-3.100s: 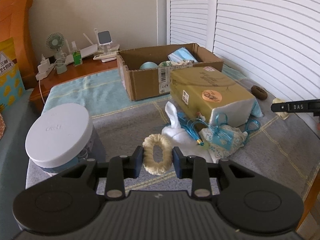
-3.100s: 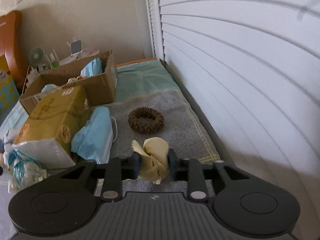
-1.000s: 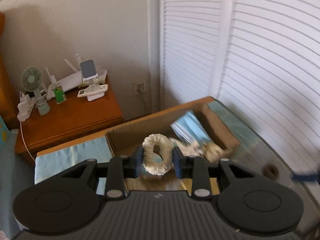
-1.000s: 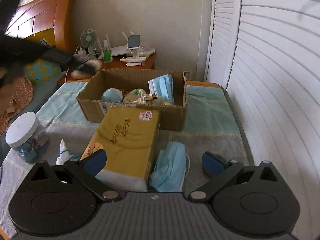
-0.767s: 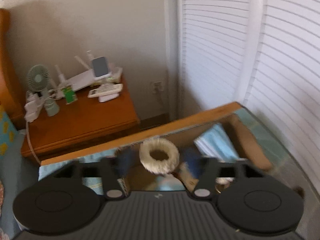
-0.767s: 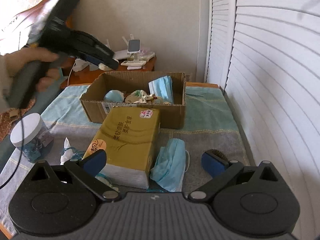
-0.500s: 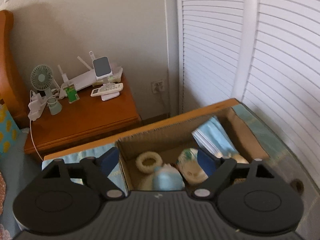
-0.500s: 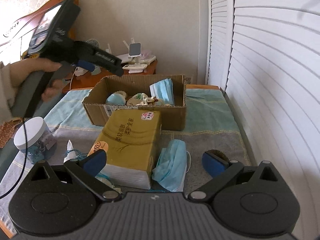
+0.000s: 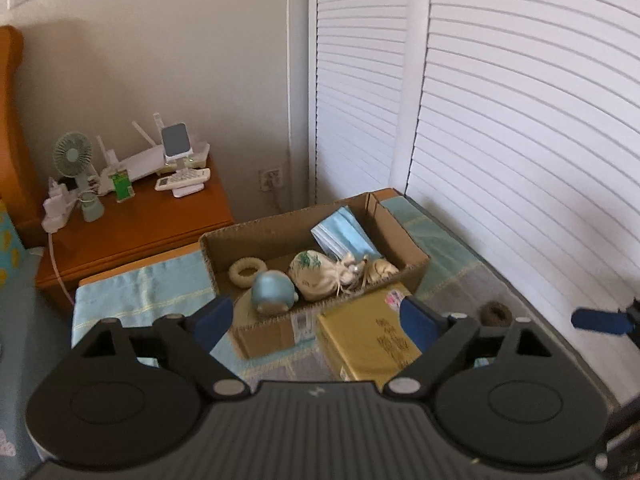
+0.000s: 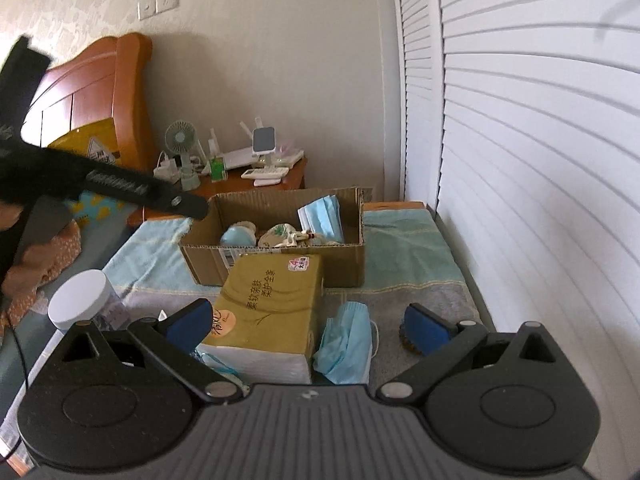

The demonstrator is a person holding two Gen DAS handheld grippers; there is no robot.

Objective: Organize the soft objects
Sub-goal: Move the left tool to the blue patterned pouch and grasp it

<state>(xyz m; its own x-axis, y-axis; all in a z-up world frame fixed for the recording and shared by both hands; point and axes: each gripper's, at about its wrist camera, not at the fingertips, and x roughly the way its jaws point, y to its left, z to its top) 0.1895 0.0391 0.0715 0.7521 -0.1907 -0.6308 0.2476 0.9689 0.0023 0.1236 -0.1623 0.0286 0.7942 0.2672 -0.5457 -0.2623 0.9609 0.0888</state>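
The cardboard box [image 9: 276, 332] stands on the bed. Inside lie a cream scrunchie [image 9: 248, 271], a blue plush [image 9: 274, 293], a printed pouch [image 9: 316, 276] and folded blue masks [image 9: 344, 236]. My left gripper [image 9: 316, 316] hovers before the box's near wall, its jaws opening with nothing between them. In the right wrist view the left gripper [image 10: 188, 204] reaches over the box's [image 10: 344, 264] left corner. My right gripper [image 10: 308, 322] is open and empty, back from the box, above a loose blue mask [image 10: 348, 344]. A brown scrunchie [image 10: 408, 344] peeks from behind its right finger.
A yellow tissue pack [image 10: 272, 296] lies against the box's front. A white-lidded jar [image 10: 86, 300] stands at the bed's left edge. White louvred doors [image 10: 520, 160] run along the right. A wooden nightstand [image 9: 132, 232] with a fan and small devices stands behind the bed.
My left gripper carried the cream scrunchie over the box, opened, and the scrunchie dropped inside; it then drew back. The right gripper, which let go of a pale cloth piece earlier, stayed open and rose slightly.
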